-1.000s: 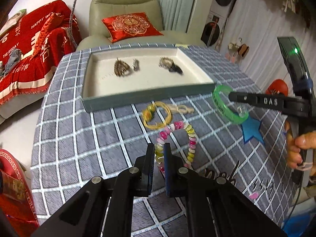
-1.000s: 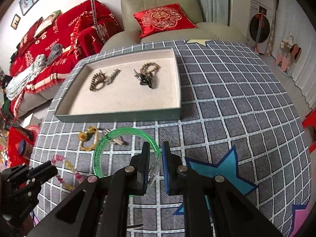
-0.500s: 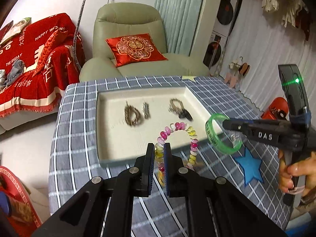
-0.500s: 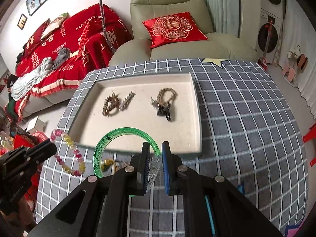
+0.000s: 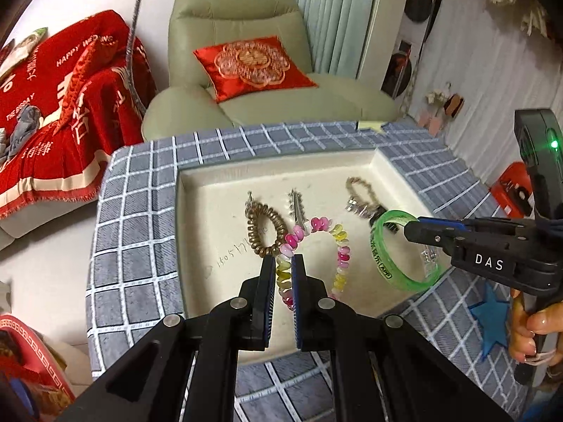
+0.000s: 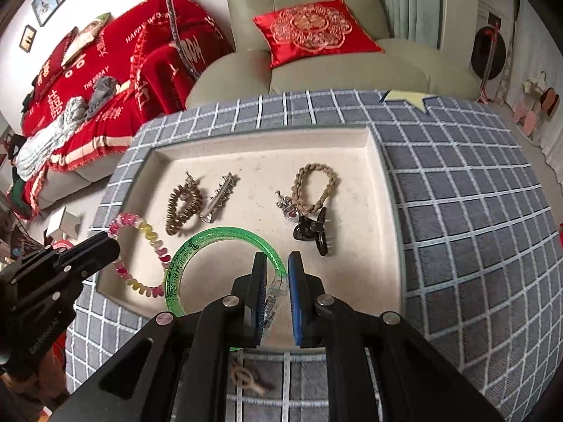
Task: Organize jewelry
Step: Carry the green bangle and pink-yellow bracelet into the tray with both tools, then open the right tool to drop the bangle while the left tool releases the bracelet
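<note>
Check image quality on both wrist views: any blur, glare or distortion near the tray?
Left wrist: strong fisheye bending of the tray edges, the beaded bracelet sharp, room edges softly blurred. Right wrist: same bowing, the green bangle crisp, dark vignette in the corners, no harsh glare.

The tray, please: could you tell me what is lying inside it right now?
Inside the tray lie a coiled bronze bracelet, a spiked hair clip, a braided rope bracelet and a black claw clip. Its near strip is hidden by the held bracelets.

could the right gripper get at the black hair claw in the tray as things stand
Probably not yet: the right gripper is shut on the green bangle. The black hair claw lies uncovered in the tray, just ahead, so the way looks free once the fingers are emptied.
</note>
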`<state>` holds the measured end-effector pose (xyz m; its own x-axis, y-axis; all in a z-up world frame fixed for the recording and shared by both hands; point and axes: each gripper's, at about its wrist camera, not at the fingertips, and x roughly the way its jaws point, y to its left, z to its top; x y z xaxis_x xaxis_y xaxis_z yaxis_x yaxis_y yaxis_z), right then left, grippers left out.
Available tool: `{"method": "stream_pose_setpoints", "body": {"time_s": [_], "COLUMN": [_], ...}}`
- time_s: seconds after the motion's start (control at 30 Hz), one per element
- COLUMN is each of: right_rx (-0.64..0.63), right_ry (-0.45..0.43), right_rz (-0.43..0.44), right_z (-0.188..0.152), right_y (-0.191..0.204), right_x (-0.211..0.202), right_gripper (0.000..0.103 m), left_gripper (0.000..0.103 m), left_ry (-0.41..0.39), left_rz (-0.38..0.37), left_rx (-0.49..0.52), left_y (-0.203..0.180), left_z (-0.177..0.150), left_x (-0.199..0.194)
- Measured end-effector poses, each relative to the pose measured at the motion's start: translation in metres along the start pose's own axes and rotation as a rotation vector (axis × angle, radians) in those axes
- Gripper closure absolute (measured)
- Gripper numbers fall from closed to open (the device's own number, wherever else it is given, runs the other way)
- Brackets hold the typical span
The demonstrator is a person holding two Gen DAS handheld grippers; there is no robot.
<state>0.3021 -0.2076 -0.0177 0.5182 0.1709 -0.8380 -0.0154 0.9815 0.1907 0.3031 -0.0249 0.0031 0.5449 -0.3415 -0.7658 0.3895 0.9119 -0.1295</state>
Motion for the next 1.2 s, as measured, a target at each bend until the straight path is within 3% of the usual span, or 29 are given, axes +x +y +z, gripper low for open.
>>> {"method": "stream_pose_setpoints", "body": {"time_s": [0.33,0.67,0.97,1.03,1.07,1.1,1.17,1.2], "right_rx": [0.019,0.044,0.007,0.008,0.010,0.013,0.020,0.021], "right_ry": [0.069,0.024,0.029,0.036,0.037,0.037,0.021,0.009], "right_rz": [-0.012,-0.118,-0.133,-0.129,-0.125,-0.124,-0.121,-0.117], "right_z": [-0.003,0.011,0.007,0.006,0.006,0.006,0.006,0.007], "right_y": [-0.011,-0.028,-0.018,-0.017,-0.017,-0.017,-0.016,-0.016], "right_x": [0.040,0.048,0.048,0.048,0.047,0.046,0.042,0.039], "right_gripper": [0.090,0.090,0.089,0.085,0.075,0.057,0.042,0.042], "left_gripper": [0.078,0.078,0.078,0.078,0.078,0.078,0.078,0.078], "left_ry": [0.103,0.126,0.116,0.118,0.118,0.118,0.120,0.119], "left_rz": [0.027,0.129,0.155,0.153,0.152,0.150,0.149,0.148], "left_rx": [0.038,0.026,0.040,0.035,0.035,0.033,0.032,0.031], "left_y": [-0.005,0.001,-0.004,-0.003,-0.003,-0.003,-0.002,-0.002], "left_z": [-0.002,0.001,0.002,0.002,0.002,0.002,0.002,0.002], "left_x": [0.046,0.068,0.070,0.070,0.070,0.069,0.069,0.068]}}
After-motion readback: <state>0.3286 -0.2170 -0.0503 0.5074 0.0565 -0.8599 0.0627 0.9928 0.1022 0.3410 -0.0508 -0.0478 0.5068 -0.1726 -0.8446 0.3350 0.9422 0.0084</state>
